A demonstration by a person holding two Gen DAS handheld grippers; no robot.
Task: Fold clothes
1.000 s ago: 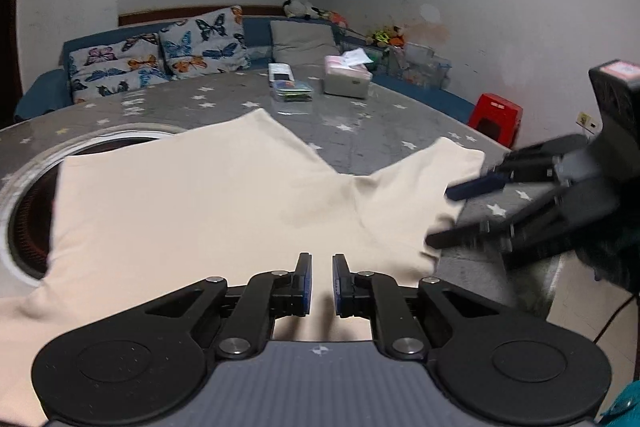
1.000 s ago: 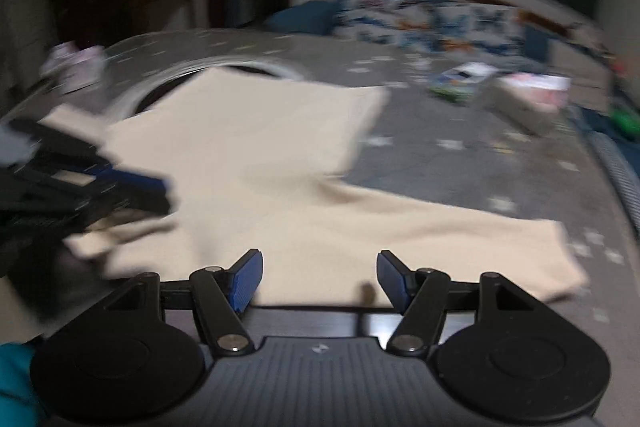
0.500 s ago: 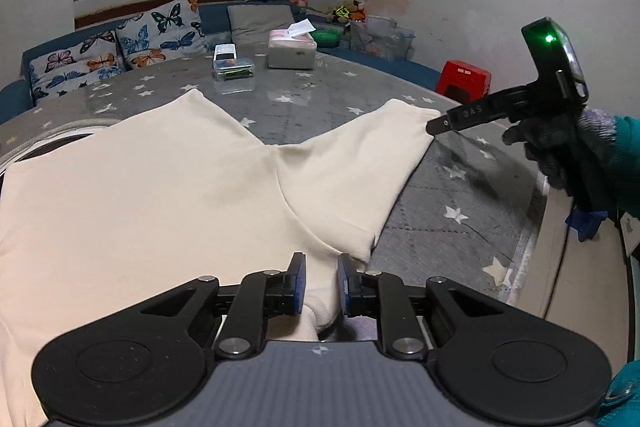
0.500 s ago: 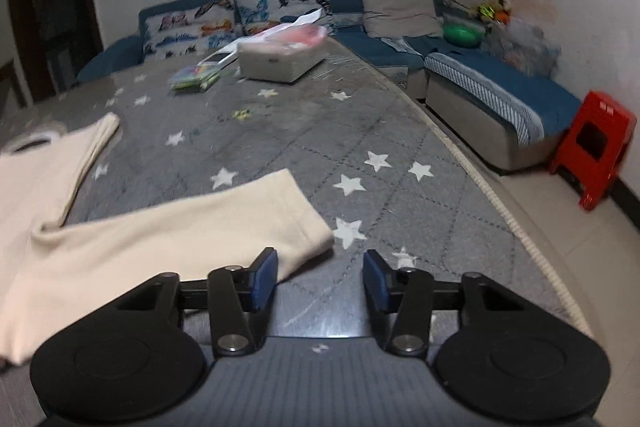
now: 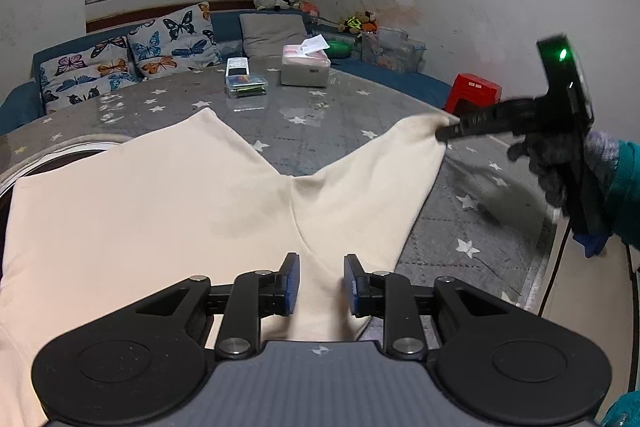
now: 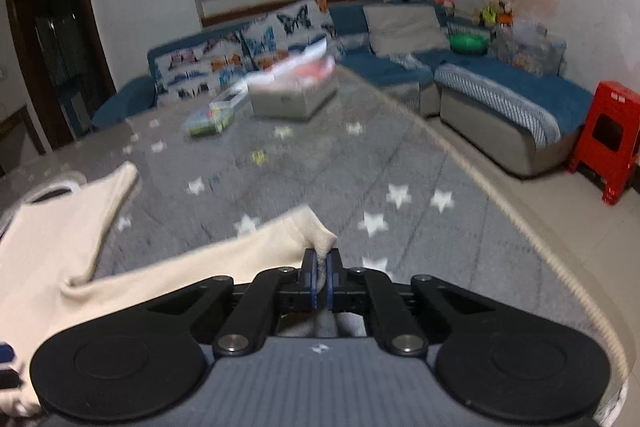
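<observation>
Two handheld grippers work on one cream-coloured fabric garment (image 5: 152,211) spread over a grey star-patterned table cover (image 5: 320,131). Lower centre of the left wrist view: the left gripper (image 5: 319,283) stands with its blue-padded jaws partly open, astride a ridge of the cloth, the pads not visibly pressing it. Right of the same view: the right gripper (image 5: 448,135), carried by a hand in a dark knitted glove (image 5: 556,163), has the end of a cream sleeve (image 5: 400,163) in its tip. Lower centre of the right wrist view: the right gripper (image 6: 321,279) has its jaws drawn nearly together on the sleeve cuff (image 6: 312,233), which bunches above the pads. Beyond the garment, in the upper centre of the left wrist view, lie a white tissue box (image 5: 306,69) and a clear plastic case with coloured contents (image 5: 245,84). Butterfly-print cushions (image 5: 128,63) rest on a blue sofa (image 6: 496,87) behind the table; a red plastic stool (image 6: 608,139) stands at the right edge of the right wrist view. A pale ring-shaped rim (image 5: 60,151) emerges from under the cloth at the left. The right wrist view is motion-blurred, so the table items there are hard to make out. The garment's near and left edges are cut off by the frame and the gripper bodies.
</observation>
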